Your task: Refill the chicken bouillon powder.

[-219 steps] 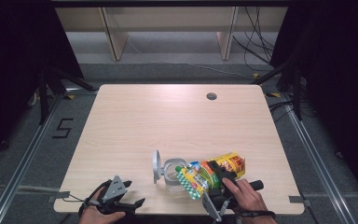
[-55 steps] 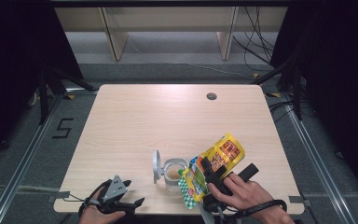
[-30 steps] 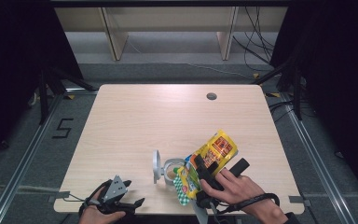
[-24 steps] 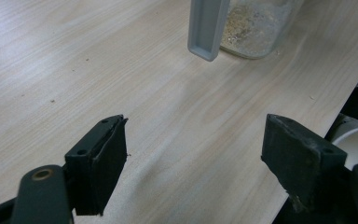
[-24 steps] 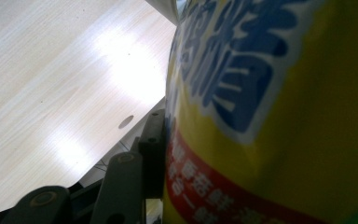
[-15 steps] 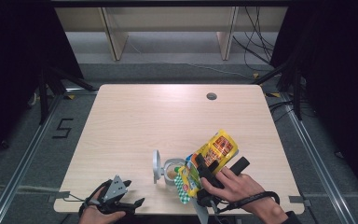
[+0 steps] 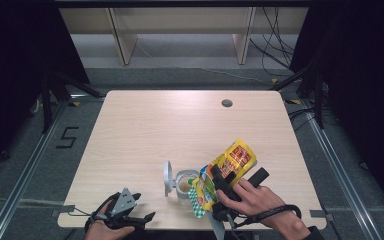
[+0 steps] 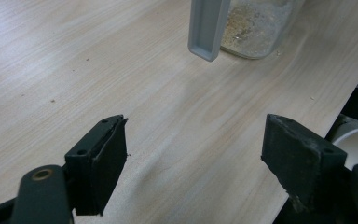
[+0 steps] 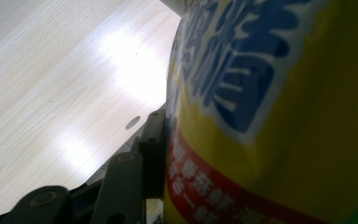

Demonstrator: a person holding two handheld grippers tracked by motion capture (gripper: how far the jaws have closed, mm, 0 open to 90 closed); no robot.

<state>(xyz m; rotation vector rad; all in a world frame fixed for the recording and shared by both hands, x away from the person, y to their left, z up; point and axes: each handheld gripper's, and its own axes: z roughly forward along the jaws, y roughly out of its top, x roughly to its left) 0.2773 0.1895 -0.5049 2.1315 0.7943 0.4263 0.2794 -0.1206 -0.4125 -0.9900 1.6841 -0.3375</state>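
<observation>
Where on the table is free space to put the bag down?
The table is bare across its far half, from the hole to the left edge. The near middle is crowded: jar, lid, bag, right gripper.

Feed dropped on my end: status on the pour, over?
Right gripper shut on yellow snack bag, tilted over clear jar. Left gripper open, idle at table edge. Nothing in the way.

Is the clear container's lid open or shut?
Open: the grey lid stands upright beside the clear container, whose mouth is uncovered.
</observation>
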